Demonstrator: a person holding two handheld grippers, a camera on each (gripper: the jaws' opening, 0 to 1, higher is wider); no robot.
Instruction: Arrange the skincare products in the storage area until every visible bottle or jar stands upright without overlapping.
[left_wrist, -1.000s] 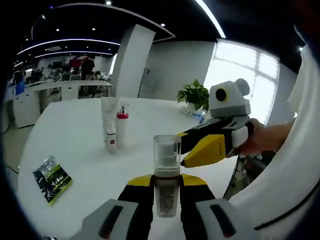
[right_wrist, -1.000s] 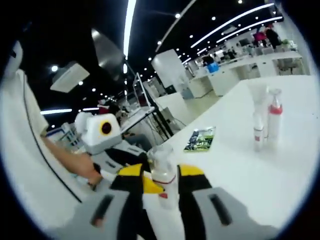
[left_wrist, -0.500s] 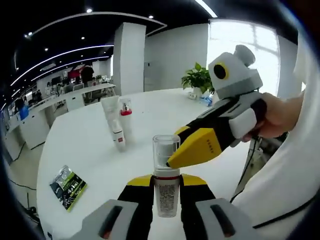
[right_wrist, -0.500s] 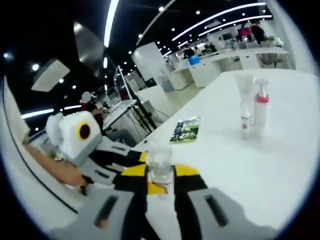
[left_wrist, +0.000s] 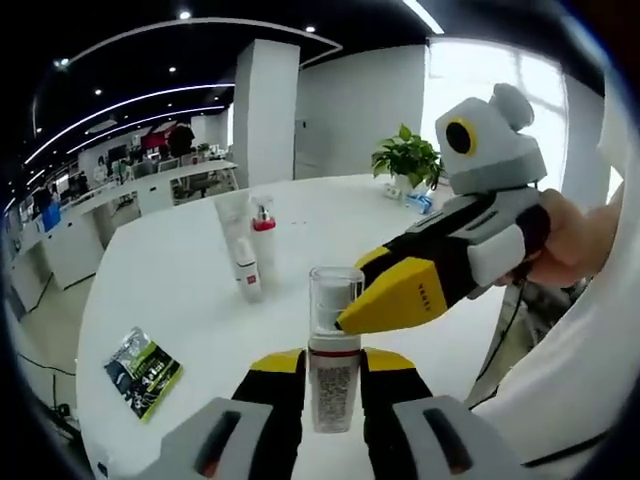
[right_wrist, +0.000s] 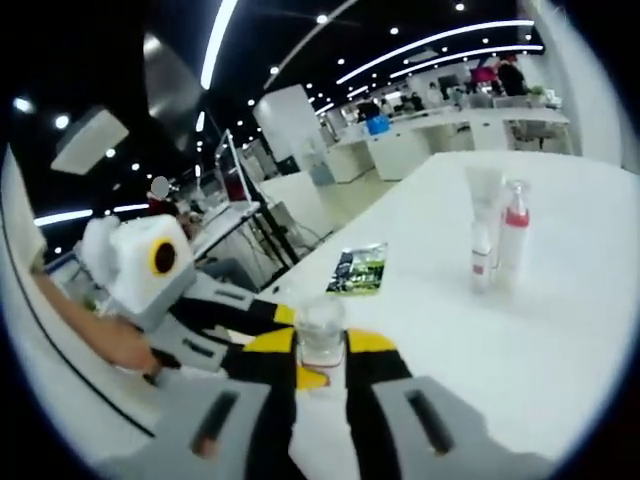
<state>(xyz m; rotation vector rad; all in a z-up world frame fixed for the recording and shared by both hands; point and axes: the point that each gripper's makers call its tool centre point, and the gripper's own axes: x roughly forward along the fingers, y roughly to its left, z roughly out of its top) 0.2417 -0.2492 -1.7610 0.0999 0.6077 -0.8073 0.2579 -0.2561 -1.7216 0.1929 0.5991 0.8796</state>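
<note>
A small bottle (left_wrist: 333, 385) with a clear cap (left_wrist: 335, 298) and a red band stands upright between the yellow-padded jaws of my left gripper (left_wrist: 333, 358), which is shut on its body. My right gripper (left_wrist: 347, 318) comes in from the right, its yellow jaw against the cap. In the right gripper view the same cap (right_wrist: 320, 328) sits between the jaws of my right gripper (right_wrist: 321, 346), shut on it. A white tube (left_wrist: 238, 248) and a red-capped pump bottle (left_wrist: 265, 238) stand upright side by side further out on the white table (left_wrist: 180, 290).
A green sachet (left_wrist: 145, 362) lies flat near the table's left edge, also seen as the sachet (right_wrist: 358, 268) in the right gripper view. A potted plant (left_wrist: 408, 160) stands at the far side. A hand (left_wrist: 575, 245) holds the right gripper.
Both views have shifted with the hands. The right gripper's yellow jaw has come closer against the clear cap. The bottle stays held in the left gripper, and the tube and pump bottle have not moved.
</note>
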